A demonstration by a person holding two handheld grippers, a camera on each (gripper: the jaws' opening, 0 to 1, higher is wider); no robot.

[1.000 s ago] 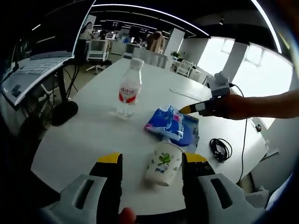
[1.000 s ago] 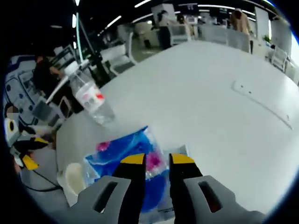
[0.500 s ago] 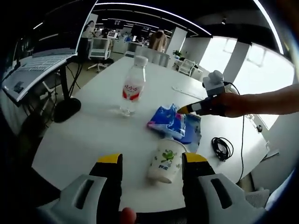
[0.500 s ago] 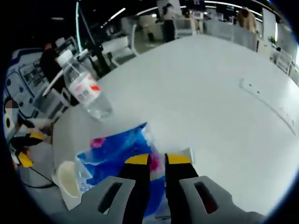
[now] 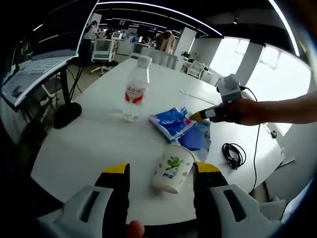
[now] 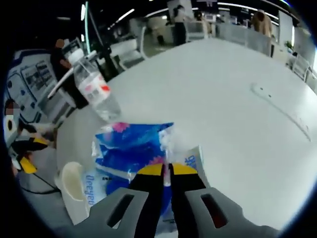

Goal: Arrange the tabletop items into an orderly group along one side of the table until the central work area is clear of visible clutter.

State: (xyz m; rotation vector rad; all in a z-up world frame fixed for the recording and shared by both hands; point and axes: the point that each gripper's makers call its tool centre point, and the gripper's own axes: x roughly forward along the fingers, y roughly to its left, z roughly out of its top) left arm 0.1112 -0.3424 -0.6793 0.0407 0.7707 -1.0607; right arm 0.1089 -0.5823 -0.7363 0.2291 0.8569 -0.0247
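Near the table's (image 5: 74,144) front edge, the left gripper (image 5: 159,171) gapes around a paper cup (image 5: 171,168); the right gripper (image 6: 166,169), arm outstretched, pinches a blue wipes packet (image 6: 133,148).

The right hand-held gripper (image 6: 166,170), its jaws apart a second ago, has pinched shut on the edge of the blue packet (image 6: 132,148) and lifted that end, so the packet now sits humped and crumpled instead of flat on the table (image 6: 223,114). In the left gripper view, the packet (image 5: 173,124) has bunched toward the water bottle (image 5: 136,89).
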